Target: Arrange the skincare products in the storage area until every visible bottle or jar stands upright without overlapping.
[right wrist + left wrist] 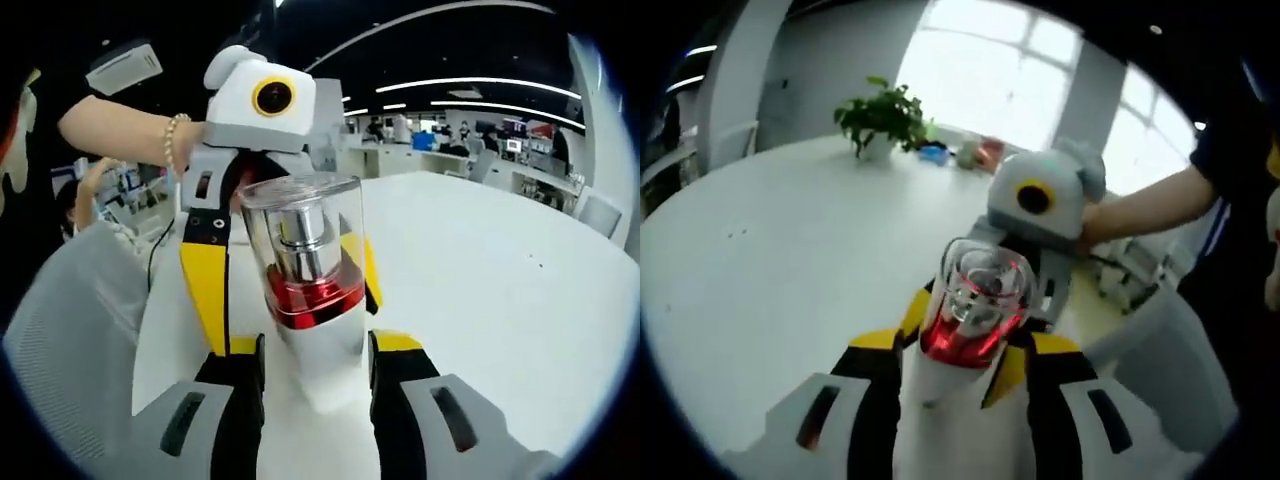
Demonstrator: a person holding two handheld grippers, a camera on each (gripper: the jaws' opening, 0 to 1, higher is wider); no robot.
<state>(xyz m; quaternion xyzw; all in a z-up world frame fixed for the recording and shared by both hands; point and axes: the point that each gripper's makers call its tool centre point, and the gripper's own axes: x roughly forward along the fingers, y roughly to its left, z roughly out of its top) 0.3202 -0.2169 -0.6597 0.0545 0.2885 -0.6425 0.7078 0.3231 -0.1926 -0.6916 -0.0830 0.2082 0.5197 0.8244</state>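
A pump bottle [975, 300] with a clear cap, a red band and a white body hangs above the white round table [770, 260]. My left gripper [965, 345] is shut on it, yellow pads pressed to its sides. Just behind the bottle, my right gripper [1040, 250] faces me, held by a hand. In the right gripper view the same bottle [305, 270] stands upright between the jaws of my right gripper [318, 365], which sit tight against its white body. My left gripper [285, 280] reaches in from the far side, and its yellow fingers [205, 280] flank the bottle.
A potted plant [880, 115] and some small items [975, 152] sit at the table's far edge by the window. A white mesh chair [70, 330] stands beside the table [500, 280]. A person's arm [120, 125] holds the left gripper.
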